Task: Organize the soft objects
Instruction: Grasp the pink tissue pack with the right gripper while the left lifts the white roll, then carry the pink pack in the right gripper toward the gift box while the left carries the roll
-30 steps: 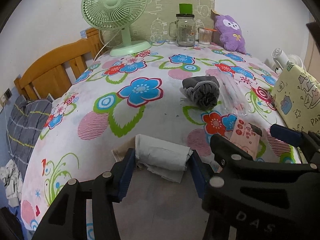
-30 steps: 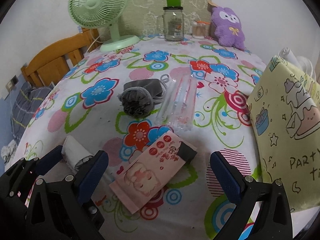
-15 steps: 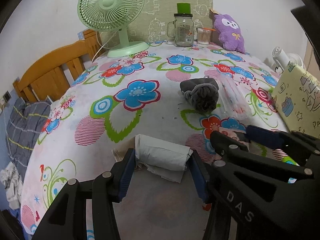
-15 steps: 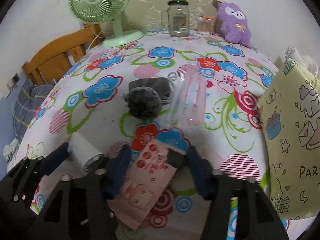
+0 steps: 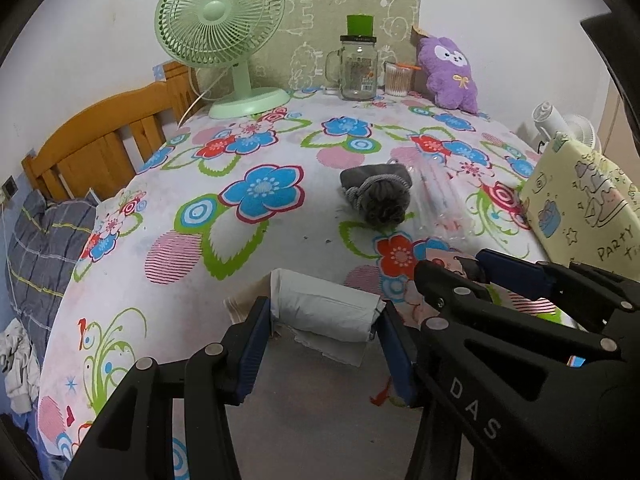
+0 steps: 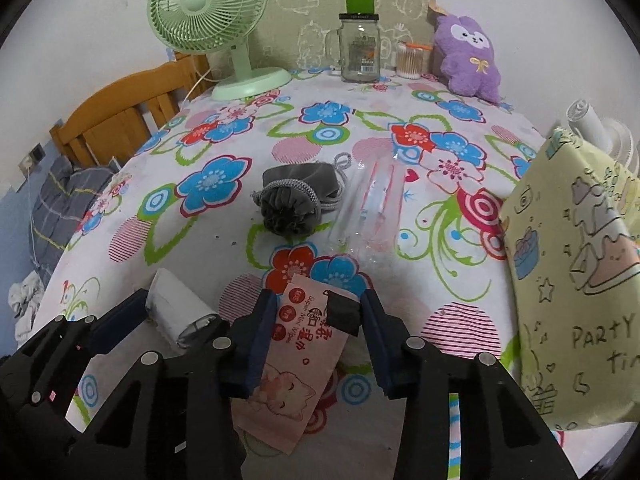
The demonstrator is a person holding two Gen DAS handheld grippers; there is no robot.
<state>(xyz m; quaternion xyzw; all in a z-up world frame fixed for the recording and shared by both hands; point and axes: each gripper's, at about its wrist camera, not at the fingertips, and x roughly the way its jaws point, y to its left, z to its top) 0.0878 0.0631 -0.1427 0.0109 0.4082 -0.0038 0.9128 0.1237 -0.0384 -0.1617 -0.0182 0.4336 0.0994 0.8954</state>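
Since a second ago the right gripper (image 6: 318, 320) has narrowed from wide open and now brackets the flat pink wet-wipe packet with a cartoon cat (image 6: 298, 364), blue pads against both long edges near its black flap; contact looks made, squeeze not confirmed. The packet lies flat on the floral tablecloth (image 6: 208, 184), near edge. The left gripper (image 5: 324, 320) is unchanged, clamped on the ends of the rolled white plastic bag (image 5: 326, 306), just left of the packet. The grey drawstring pouch (image 6: 290, 204) and clear plastic sleeve (image 6: 370, 208) lie untouched mid-table. Judgement: second soft item is being secured; a lift should follow.
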